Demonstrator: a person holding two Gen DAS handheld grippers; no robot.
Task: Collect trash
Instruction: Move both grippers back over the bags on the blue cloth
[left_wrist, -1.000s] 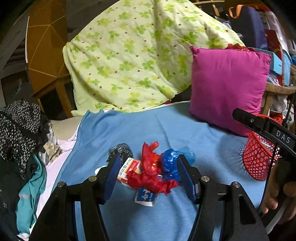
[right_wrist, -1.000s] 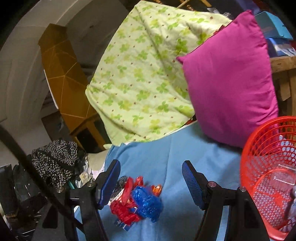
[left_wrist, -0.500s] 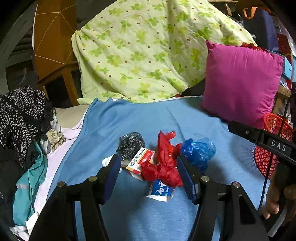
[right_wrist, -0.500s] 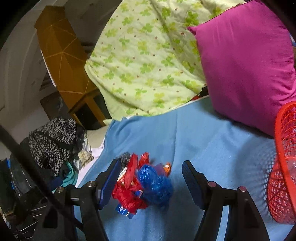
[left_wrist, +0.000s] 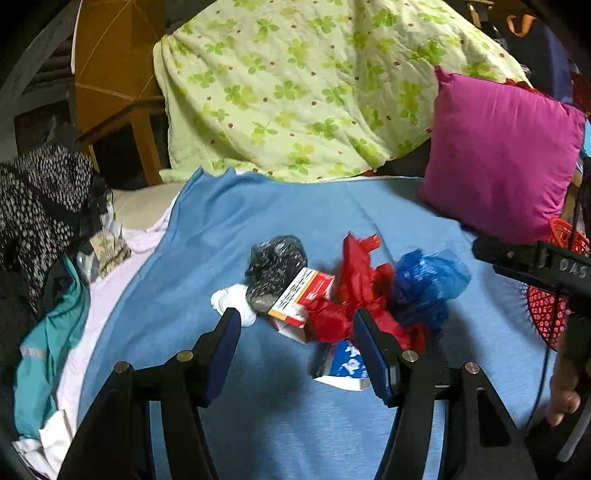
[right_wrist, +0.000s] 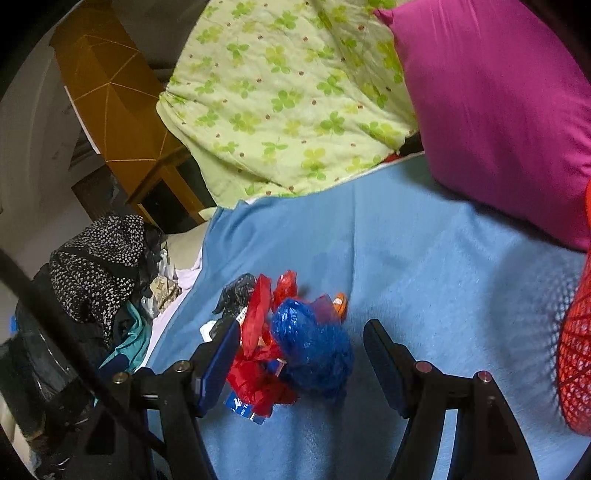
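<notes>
A heap of trash lies on the blue blanket (left_wrist: 332, 206): a black bag (left_wrist: 275, 264), a red-and-white carton (left_wrist: 303, 291), crumpled red plastic (left_wrist: 354, 291), a blue bag (left_wrist: 424, 284), a white tissue (left_wrist: 231, 299) and a blue-and-white packet (left_wrist: 347, 367). My left gripper (left_wrist: 295, 332) hangs open just short of the carton, touching nothing. My right gripper (right_wrist: 299, 345) is open too, its jaws standing either side of the blue bag (right_wrist: 310, 343) and red plastic (right_wrist: 255, 321) without pressing them. A red mesh basket (right_wrist: 576, 354) stands at the right.
A magenta pillow (left_wrist: 498, 162) and a green clover quilt (left_wrist: 306, 81) lie at the back of the bed. Clothes (left_wrist: 44, 206) pile up off the left edge. The right gripper's body and a hand (left_wrist: 565, 387) show at the right of the left wrist view.
Both grippers have come down and closer to the trash heap, which now looks larger in both views. The basket has slid toward the right edge. Neither gripper's jaws have changed.
</notes>
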